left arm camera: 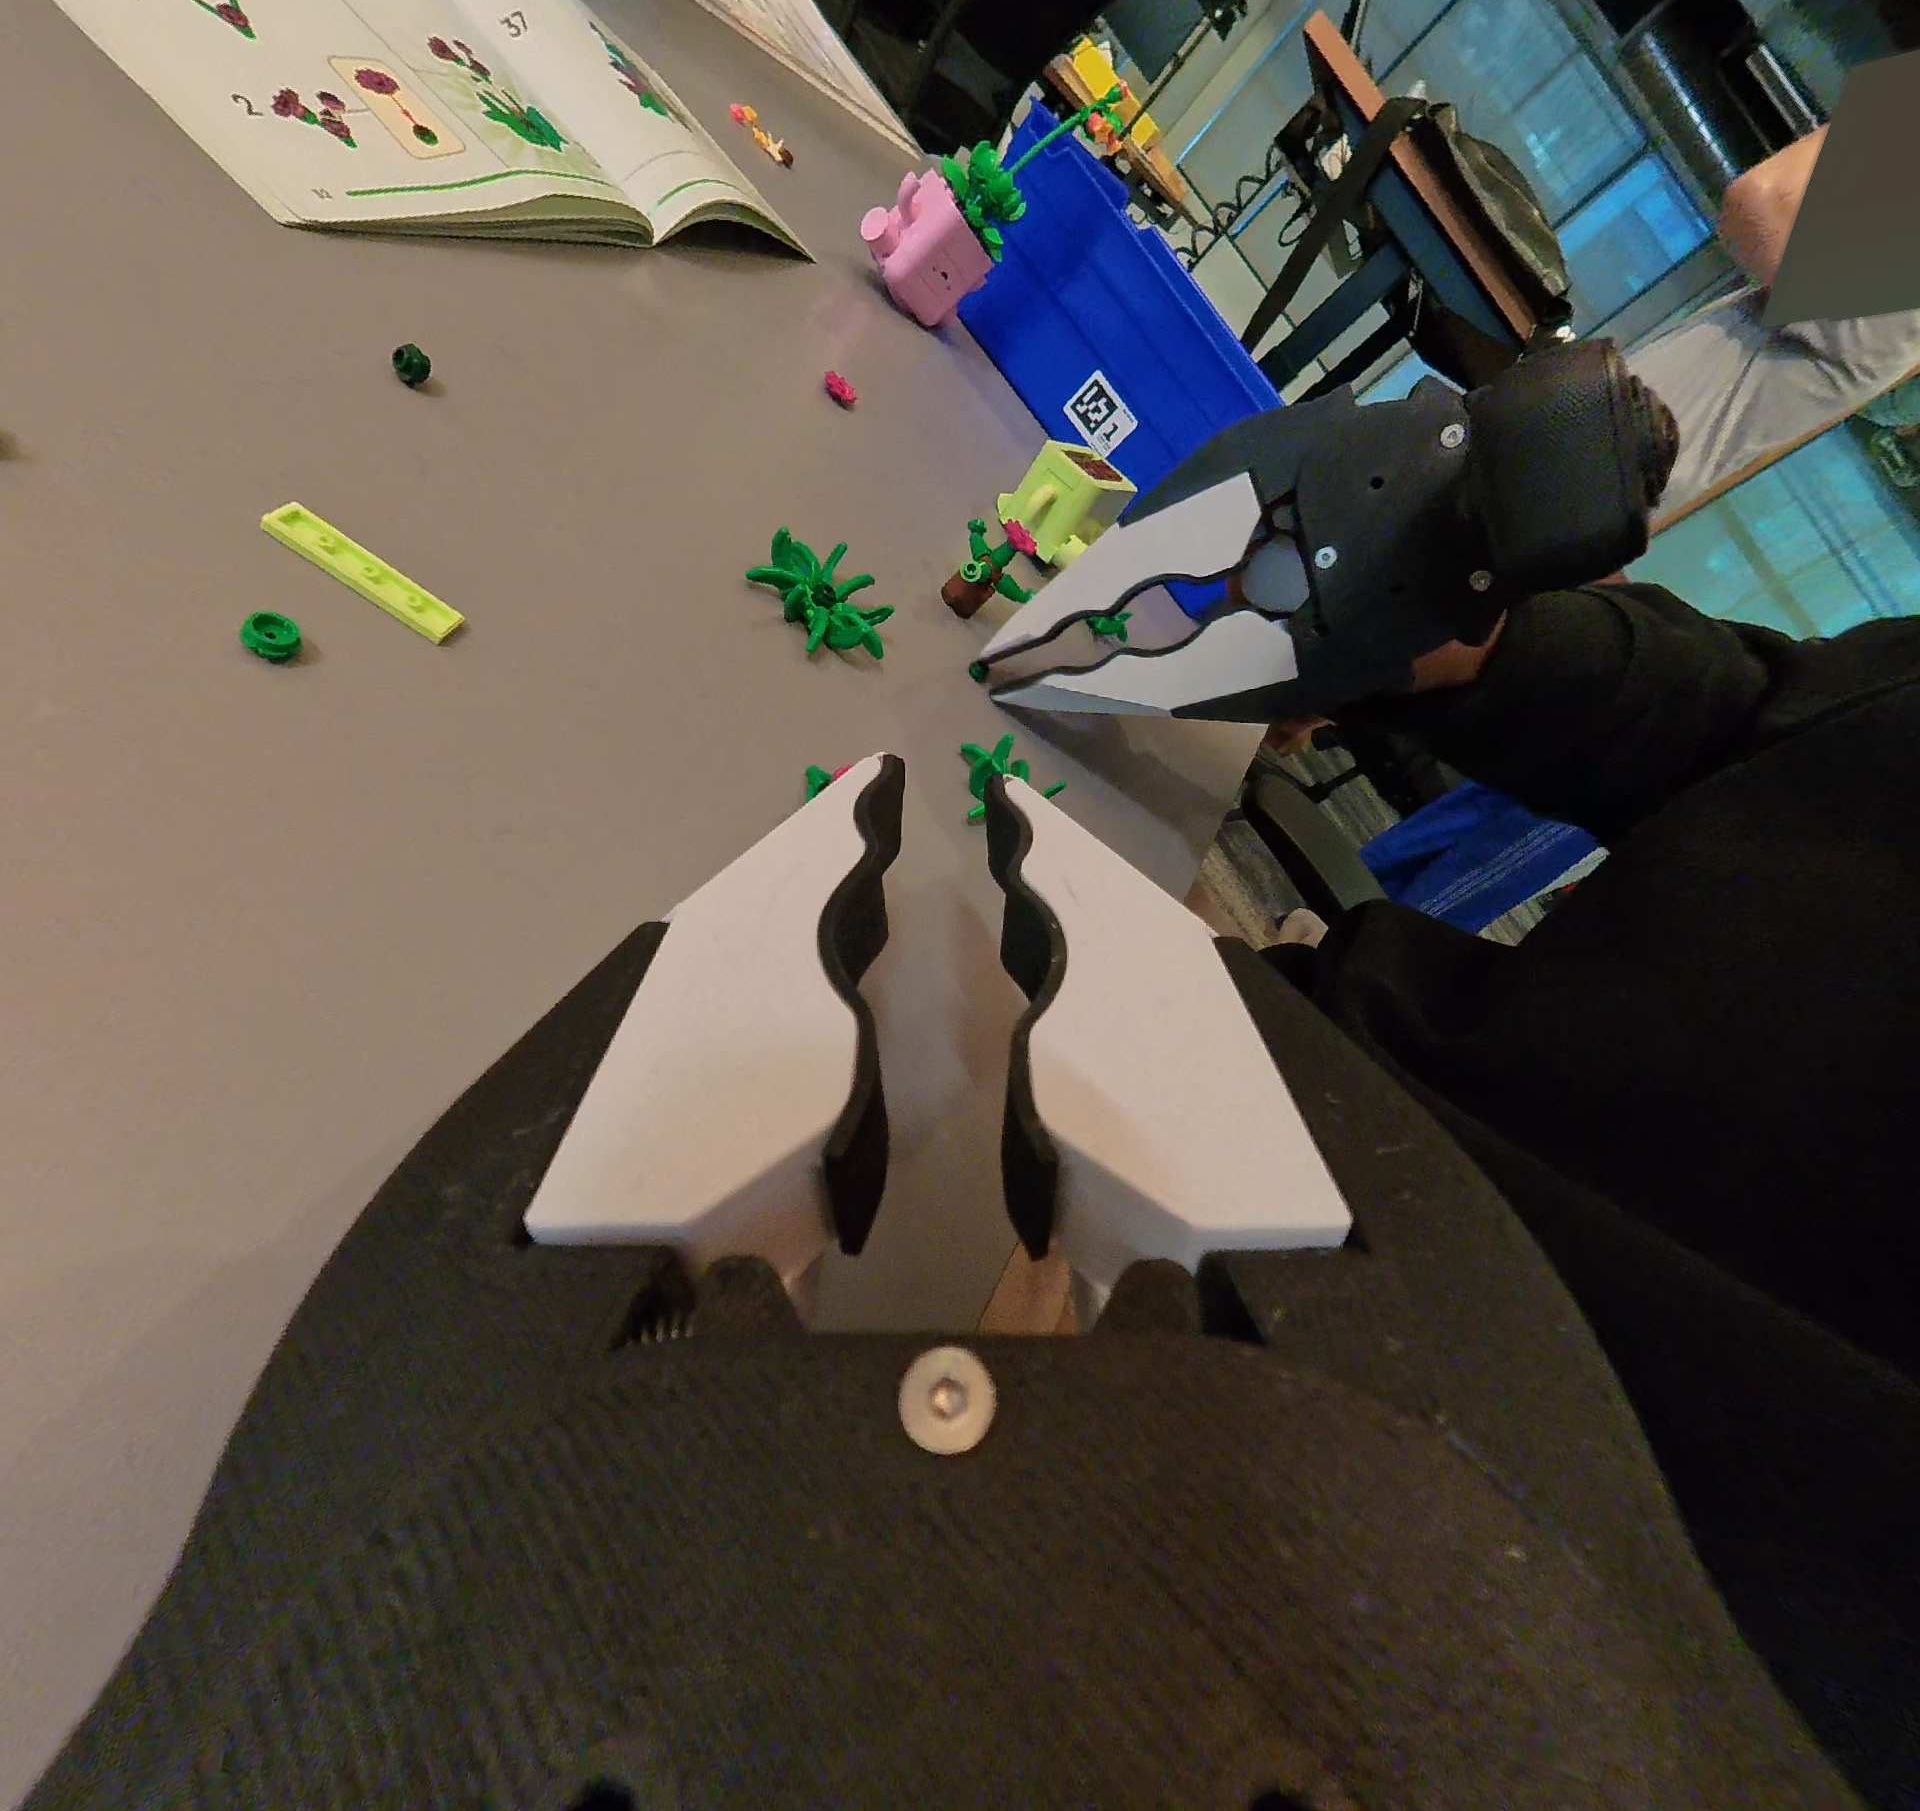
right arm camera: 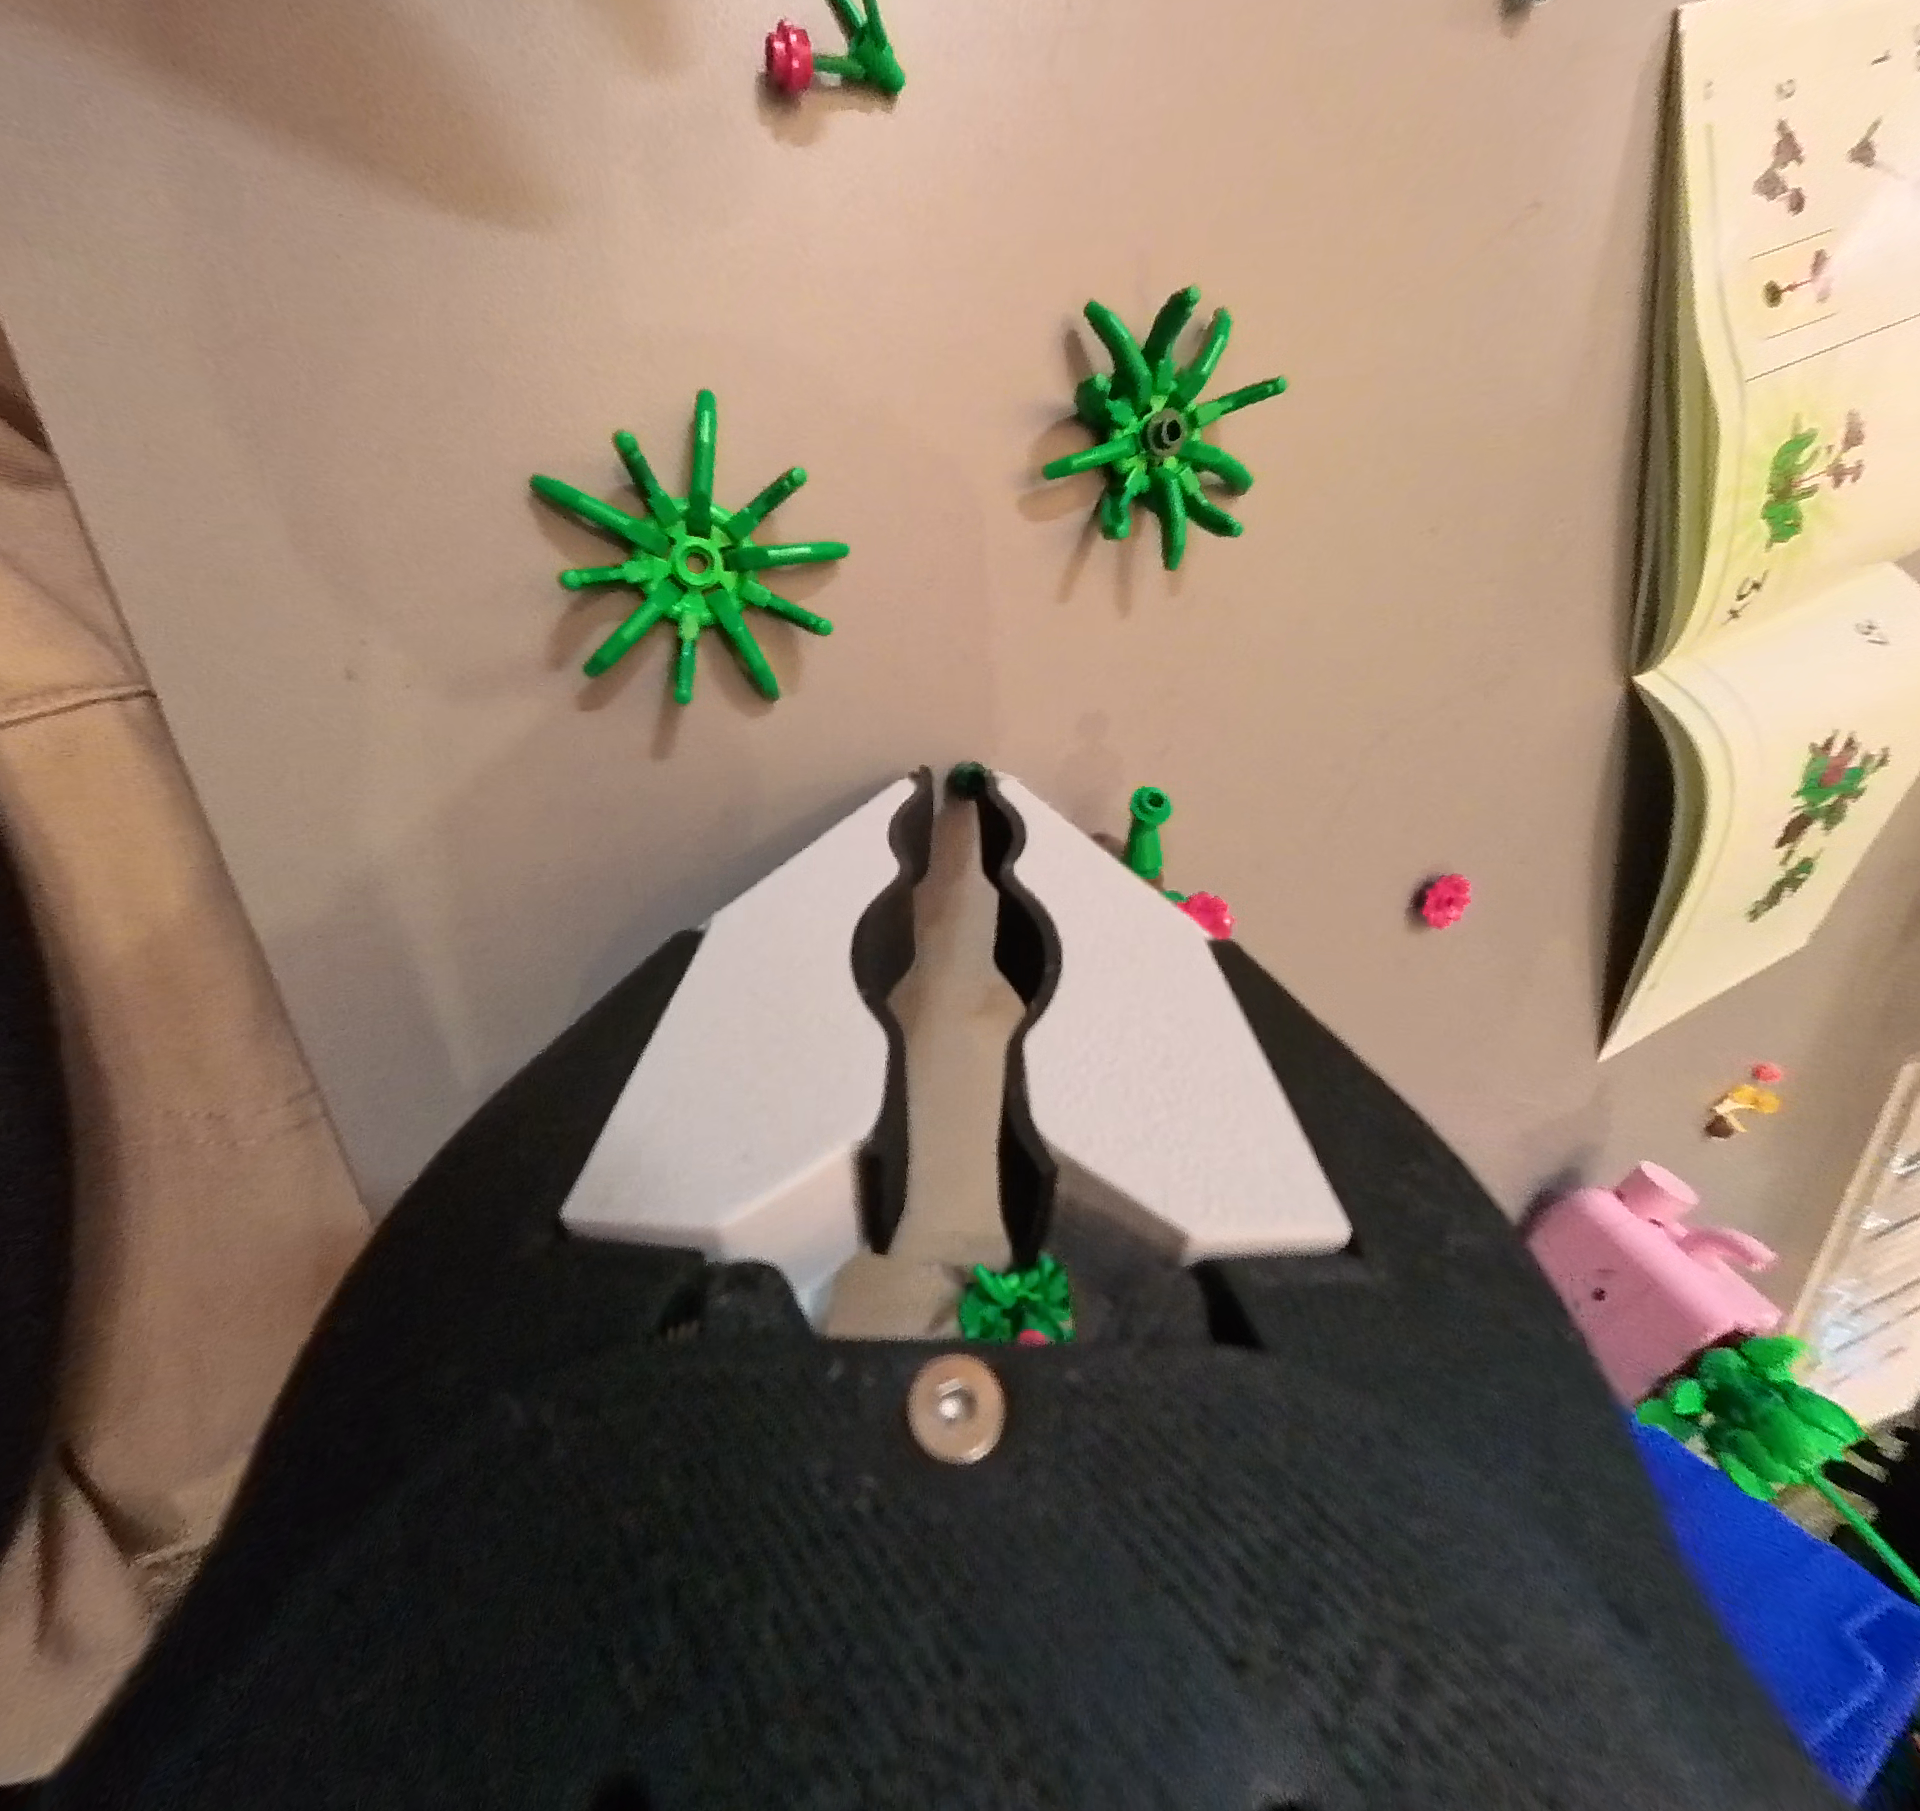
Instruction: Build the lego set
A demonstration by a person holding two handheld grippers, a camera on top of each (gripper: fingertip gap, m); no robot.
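My right gripper (right arm camera: 961,782) is shut on a small dark green round stud (right arm camera: 966,779) at its tips, just above the grey table (right arm camera: 312,307). It also shows in the left wrist view (left arm camera: 982,670), coming in from the right. My left gripper (left arm camera: 943,774) is open and empty, low over the table. Two green spiky leaf pieces (right arm camera: 691,556) (right arm camera: 1164,431) lie ahead of the right gripper. One leaf piece (left arm camera: 997,769) lies just past the left fingertips. A green stem with two red flowers (right arm camera: 842,5) lies farther off.
An open instruction booklet (left arm camera: 416,99) lies at the far left. A pink pot with a plant (left arm camera: 925,255), a lime pot (left arm camera: 1070,504) and a brown stem piece (left arm camera: 982,572) stand by a blue bin (left arm camera: 1091,307). A lime plate (left arm camera: 364,572) and loose studs (left arm camera: 272,636) lie left. Left tips to right tips: about 15 cm.
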